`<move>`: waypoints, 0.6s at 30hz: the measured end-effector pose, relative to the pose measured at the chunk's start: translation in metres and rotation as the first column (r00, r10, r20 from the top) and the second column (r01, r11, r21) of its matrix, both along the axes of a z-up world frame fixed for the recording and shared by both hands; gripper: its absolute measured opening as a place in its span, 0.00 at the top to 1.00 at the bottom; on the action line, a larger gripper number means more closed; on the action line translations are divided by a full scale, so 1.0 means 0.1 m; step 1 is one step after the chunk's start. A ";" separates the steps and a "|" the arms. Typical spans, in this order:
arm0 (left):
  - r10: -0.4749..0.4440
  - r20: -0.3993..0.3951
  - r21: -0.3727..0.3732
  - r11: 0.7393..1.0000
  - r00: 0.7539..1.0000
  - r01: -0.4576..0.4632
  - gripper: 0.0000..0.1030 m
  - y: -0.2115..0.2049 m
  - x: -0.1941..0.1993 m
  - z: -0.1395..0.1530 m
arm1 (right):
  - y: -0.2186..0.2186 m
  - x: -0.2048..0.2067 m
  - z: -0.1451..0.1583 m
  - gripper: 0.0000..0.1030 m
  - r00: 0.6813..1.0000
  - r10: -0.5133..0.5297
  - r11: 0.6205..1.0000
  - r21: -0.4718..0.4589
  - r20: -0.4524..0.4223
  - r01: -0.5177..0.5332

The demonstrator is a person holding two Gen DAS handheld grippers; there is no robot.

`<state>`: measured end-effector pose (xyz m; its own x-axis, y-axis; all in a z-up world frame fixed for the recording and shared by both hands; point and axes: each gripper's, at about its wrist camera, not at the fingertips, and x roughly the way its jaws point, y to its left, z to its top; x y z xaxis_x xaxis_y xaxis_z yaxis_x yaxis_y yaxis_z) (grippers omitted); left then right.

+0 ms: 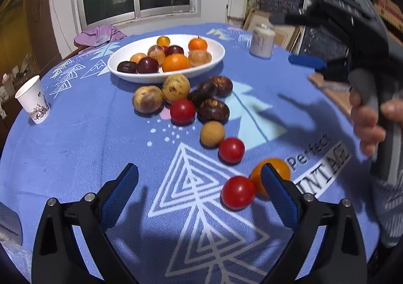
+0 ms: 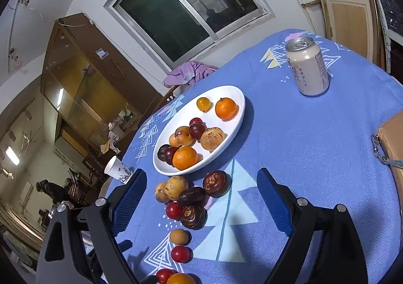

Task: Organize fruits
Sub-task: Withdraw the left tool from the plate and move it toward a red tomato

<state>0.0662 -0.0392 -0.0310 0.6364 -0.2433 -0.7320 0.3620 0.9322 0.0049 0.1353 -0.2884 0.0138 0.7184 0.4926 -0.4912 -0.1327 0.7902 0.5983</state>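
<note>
Jaws of both the left gripper [image 1: 199, 192] and right gripper [image 2: 201, 198] stand apart and empty over loose fruit on the tabletop [image 1: 75, 148], where a careless nudge could roll the near red tomato [image 1: 238, 192] away from the white bowl [image 1: 216, 57].

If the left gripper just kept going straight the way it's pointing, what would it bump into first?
Probably just the blue tablecloth. The left gripper has its jaws wide open and empty, angled down at bare cloth. The nearest red fruit sits just inside the right-hand jaw, though depth is hard to judge.

Bare tablecloth [image 1: 75, 158] is left open on the left — the centre is blocked by loose fruit [image 1: 182, 110] before the plate [image 1: 216, 56].
</note>
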 end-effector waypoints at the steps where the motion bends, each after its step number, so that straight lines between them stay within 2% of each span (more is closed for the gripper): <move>1: -0.004 -0.008 0.017 1.000 1.000 0.004 0.07 -0.02 -0.01 -0.03 | 0.00 0.00 0.00 0.13 1.000 0.000 1.000 0.004 -0.001 0.000; 6: -0.023 -0.011 0.028 0.999 1.000 0.023 0.04 -0.03 -0.04 -0.04 | 0.00 0.00 0.00 0.12 1.000 0.003 1.000 0.006 -0.003 -0.003; 8: 0.015 -0.022 0.074 0.997 1.000 -0.013 0.04 0.00 0.00 -0.09 | 0.00 0.00 -0.01 0.12 1.000 0.004 1.000 0.004 -0.005 -0.004; 10: 0.026 -0.038 0.037 0.999 0.999 -0.025 0.04 0.10 0.04 -0.08 | -0.01 0.01 -0.01 0.12 1.000 0.001 1.000 0.006 -0.007 -0.001; 13: 0.170 0.035 0.046 0.984 0.985 -0.172 0.04 0.36 0.06 0.02 | -0.03 0.00 0.00 0.12 1.000 -0.002 1.000 0.017 -0.006 0.002; 14: 0.203 0.040 0.029 0.979 0.978 -0.204 0.04 0.46 0.07 0.04 | -0.02 0.00 0.00 0.12 1.000 -0.002 1.000 0.017 -0.004 0.002; 16: 0.217 0.002 -0.035 0.976 0.976 -0.217 0.04 0.60 0.11 0.05 | -0.01 0.00 0.00 0.12 1.000 0.002 1.000 0.015 0.000 -0.002; 18: 0.211 -0.014 -0.036 0.977 0.977 -0.212 0.04 0.62 0.11 0.02 | 0.01 0.00 0.00 0.12 1.000 0.006 1.000 0.009 0.000 -0.006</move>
